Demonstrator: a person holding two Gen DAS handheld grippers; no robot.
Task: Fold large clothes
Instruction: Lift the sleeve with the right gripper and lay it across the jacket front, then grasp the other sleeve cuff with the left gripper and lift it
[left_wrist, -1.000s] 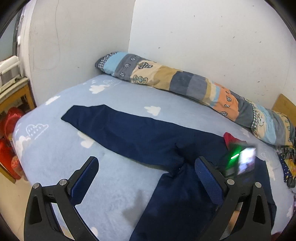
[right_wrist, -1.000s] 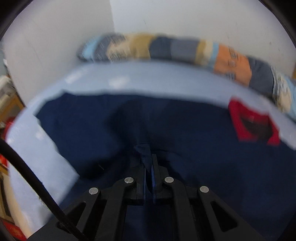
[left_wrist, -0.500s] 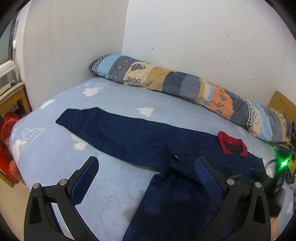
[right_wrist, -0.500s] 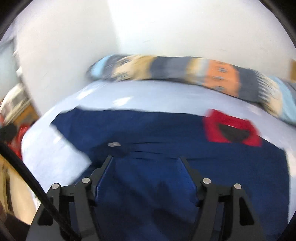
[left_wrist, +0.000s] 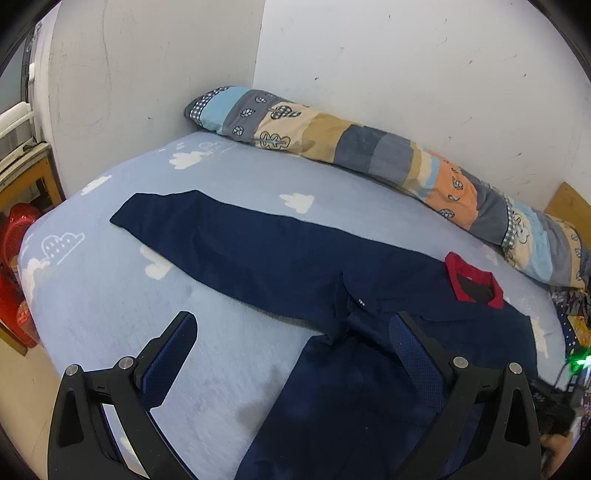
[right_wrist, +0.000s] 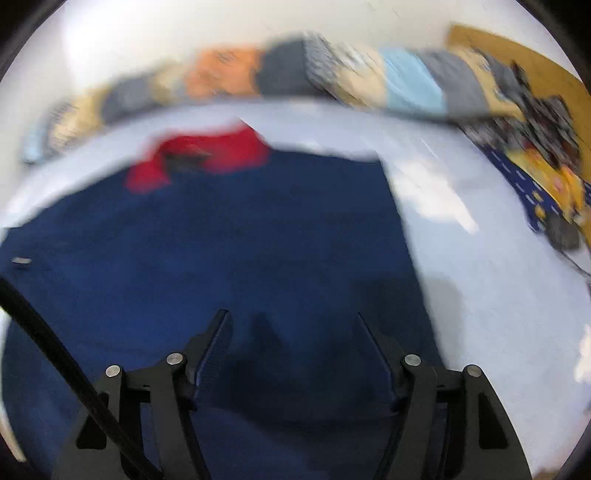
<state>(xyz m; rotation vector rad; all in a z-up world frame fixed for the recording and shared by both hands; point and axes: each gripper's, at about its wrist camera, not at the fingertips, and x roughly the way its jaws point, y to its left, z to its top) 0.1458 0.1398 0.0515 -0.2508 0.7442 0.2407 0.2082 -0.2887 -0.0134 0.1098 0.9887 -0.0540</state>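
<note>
Two open grippers and one dark blue shirt: that is what you have to work with. The shirt lies spread flat on the bed, filling the lower right of the left wrist view, its red collar at the right toward the long patchwork pillow against the wall. One long sleeve runs out to the upper left of that frame, flat and unfolded, its cuff near the bed's far left edge.

Your left gripper hovers over the bed at the bottom of its frame, jaws spread wide with nothing between them; one jaw sits over bare sheet, the other over the shirt body near the armpit. Your right gripper also has its jaws well apart and empty, above the shirt's body in a blurred frame, with the shirt's right edge just beside it and no sleeve showing on that side.

By my reading, you are between grasps with the long sleeve not yet folded. Your next move probably calls for taking that sleeve near the cuff with the left gripper and carrying it across onto the body. Pinch only the top layer, and keep the body from dragging along.
</note>
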